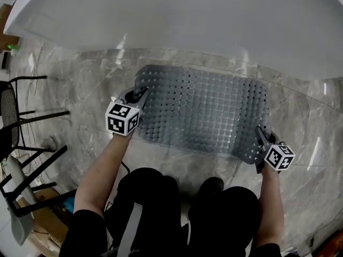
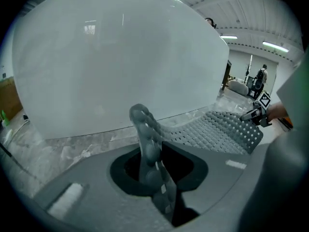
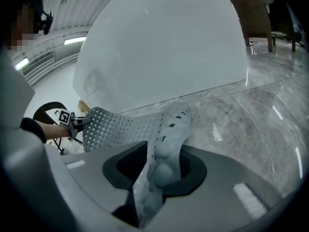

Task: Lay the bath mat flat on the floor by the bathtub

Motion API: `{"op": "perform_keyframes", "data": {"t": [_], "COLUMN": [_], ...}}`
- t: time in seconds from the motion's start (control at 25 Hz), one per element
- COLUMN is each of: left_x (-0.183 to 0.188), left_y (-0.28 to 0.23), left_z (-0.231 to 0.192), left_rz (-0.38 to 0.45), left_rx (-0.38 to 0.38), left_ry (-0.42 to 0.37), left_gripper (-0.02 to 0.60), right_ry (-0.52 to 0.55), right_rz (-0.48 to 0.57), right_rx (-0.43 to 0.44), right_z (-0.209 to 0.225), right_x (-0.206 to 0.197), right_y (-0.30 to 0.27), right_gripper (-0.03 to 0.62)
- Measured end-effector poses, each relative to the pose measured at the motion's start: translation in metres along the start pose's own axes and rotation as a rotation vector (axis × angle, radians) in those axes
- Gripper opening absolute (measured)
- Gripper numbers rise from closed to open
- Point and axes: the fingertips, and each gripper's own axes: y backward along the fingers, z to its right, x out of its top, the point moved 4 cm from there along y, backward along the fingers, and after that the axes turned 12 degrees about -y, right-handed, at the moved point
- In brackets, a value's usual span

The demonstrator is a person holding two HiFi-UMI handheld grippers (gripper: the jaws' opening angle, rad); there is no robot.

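The mat [image 1: 201, 114], grey and full of holes, lies spread on the marble floor [image 1: 80, 74] just beside the white bathtub [image 1: 187, 20], its long side running along the tub's wall. Most of it rests flat; its two near corners are raised, one at each of the tongs.

The left tongs [image 1: 140, 96] are at the mat's near left corner. In the left gripper view that corner stands upright between the jaws, which are narrowly apart, with a dark gap showing on one side of the mat. The right tongs [image 1: 261, 135] are at the near right corner. In the right gripper view the corner curls up between jaws that stand wide, again with a dark gap beside it, so neither pair looks pressed onto the mat. Both tongs slant down towards the floor.

The person crouches behind the mat, black-clad knees [image 1: 161, 197] between bare forearms. A black chair [image 1: 21, 116] stands well apart at the left.
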Motion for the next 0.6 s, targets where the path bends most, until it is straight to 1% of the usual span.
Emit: {"op": "perform_keyframes", "data": {"t": [0.12, 0.24, 0.4, 0.6], "left_x": [-0.008, -0.014, -0.02, -0.027], "left_y": [-0.003, -0.004, -0.003, -0.001], "left_z": [-0.007, -0.01, -0.016, -0.022], "left_rz": [-0.039, -0.057, -0.072, -0.098], "left_rx": [0.04, 0.051, 0.068, 0.11], "left_ry": [-0.016, -0.001, -0.011, -0.009], "left_gripper": [0.084, 0.086, 0.106, 0.146], "right_ry": [-0.028, -0.077, -0.124, -0.122], "right_rz": [-0.013, 0.001, 0.026, 0.03], "right_rx": [-0.049, -0.055, -0.088, -0.115], "right_z": [0.017, 0.026, 0.039, 0.045], "right_x": [-0.005, -0.009, -0.015, -0.016], "right_y": [0.0, 0.007, 0.014, 0.023], "right_gripper": [0.129, 0.133, 0.133, 0.132]}}
